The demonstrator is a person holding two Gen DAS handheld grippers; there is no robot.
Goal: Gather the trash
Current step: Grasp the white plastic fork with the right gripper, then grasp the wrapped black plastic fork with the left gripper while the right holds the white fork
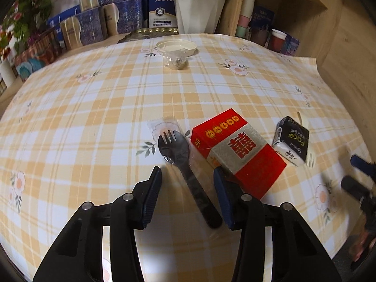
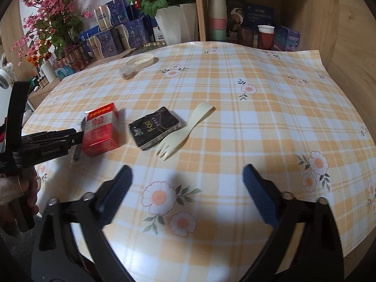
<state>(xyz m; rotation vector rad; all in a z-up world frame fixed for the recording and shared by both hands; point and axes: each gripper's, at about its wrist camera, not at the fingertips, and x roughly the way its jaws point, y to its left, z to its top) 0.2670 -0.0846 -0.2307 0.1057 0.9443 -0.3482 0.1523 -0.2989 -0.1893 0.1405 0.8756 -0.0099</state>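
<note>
Left gripper (image 1: 188, 176): fingers partly apart, straddling the handle of the black spork without pressing on it.
Black spork (image 1: 175, 144): lies in a clear wrapper on the tabletop (image 1: 94, 117), head away from the camera, just beside the red box.
Red box (image 1: 237, 150): flat on the tabletop, its near corner by the right-hand finger.
Right gripper (image 2: 188, 176): fingers wide apart, nothing between them, above the checked cloth.
Black tissue pack (image 2: 155, 125): between the red box and the cream spork (image 2: 183, 132), touching the spork.
Shallow dish (image 1: 176, 46): at the far edge, a small clear bag (image 1: 175, 60) in front.
</note>
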